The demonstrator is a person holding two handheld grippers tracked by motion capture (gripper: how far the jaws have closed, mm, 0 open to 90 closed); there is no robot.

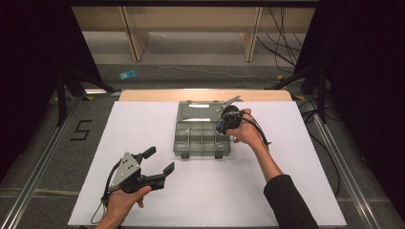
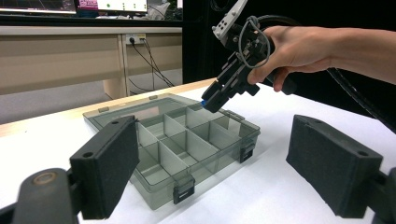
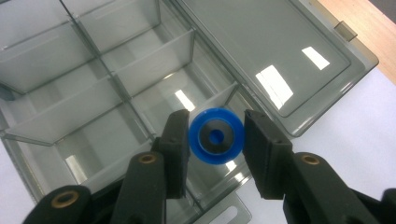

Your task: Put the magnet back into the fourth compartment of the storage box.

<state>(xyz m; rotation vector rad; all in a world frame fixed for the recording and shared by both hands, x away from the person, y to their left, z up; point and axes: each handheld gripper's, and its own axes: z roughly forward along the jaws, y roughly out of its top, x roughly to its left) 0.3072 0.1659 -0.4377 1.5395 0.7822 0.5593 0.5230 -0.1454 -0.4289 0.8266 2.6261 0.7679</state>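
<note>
The right gripper (image 3: 215, 140) hangs over the open clear plastic box (image 1: 200, 138) in the middle of the white worktop (image 1: 143, 119), its fingers pinching a small blue wheel (image 3: 215, 136) above a corner compartment beside the lid. The left gripper (image 1: 160, 161) hovers near the worktop's front edge, well apart from the box, fingers spread wide around nothing.

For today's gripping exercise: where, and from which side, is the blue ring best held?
Across its outer rim, from above. The blue ring is a flat round disc with a centre hole, so two opposite rim edges suit the jaws. The right gripper does this over the box.
</note>
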